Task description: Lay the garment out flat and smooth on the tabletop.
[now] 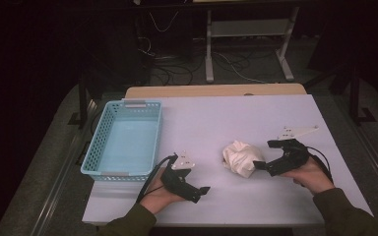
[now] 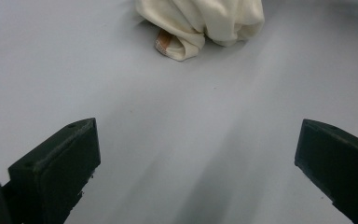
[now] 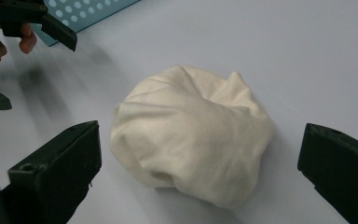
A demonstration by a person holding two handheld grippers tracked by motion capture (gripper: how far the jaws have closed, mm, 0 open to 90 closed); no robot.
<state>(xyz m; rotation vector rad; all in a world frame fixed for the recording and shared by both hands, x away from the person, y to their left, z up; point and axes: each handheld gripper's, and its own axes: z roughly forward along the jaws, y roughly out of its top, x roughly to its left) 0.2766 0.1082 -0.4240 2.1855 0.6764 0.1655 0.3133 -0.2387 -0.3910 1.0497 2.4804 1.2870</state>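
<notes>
Cloth (image 1: 240,158), cream-white and bunched into a soft heap, lies on the pale table (image 1: 256,115) right of the middle, toward the person's side. In the right gripper view the cloth (image 3: 191,135) sits between the two wide-apart black jaws but a little beyond them, with neither jaw touching it; folds gather to a dimple near its top.

In the high view the right gripper (image 1: 262,165) points leftward at the cloth, its tips just beside the heap's right edge, jaws released. The right hand (image 1: 309,176) grips the handle, and a grey three-cornered plate stands above it.

The left gripper (image 1: 204,191) rests low near the front edge of the table, aimed right, well apart from the cloth. Its own view shows both jaws spread wide over bare table, nothing between them, and the cloth (image 2: 200,21) farther off at the top. A small tag (image 2: 164,42) with a reddish-brown edge peeks from under a fold there; any writing on it is too small to read. The left hand (image 1: 160,195) holds the handle.

A light blue basket (image 1: 104,147) with perforated walls stands on the left part of the table, just beside the left gripper. No brand or lettering can be read anywhere.
</notes>
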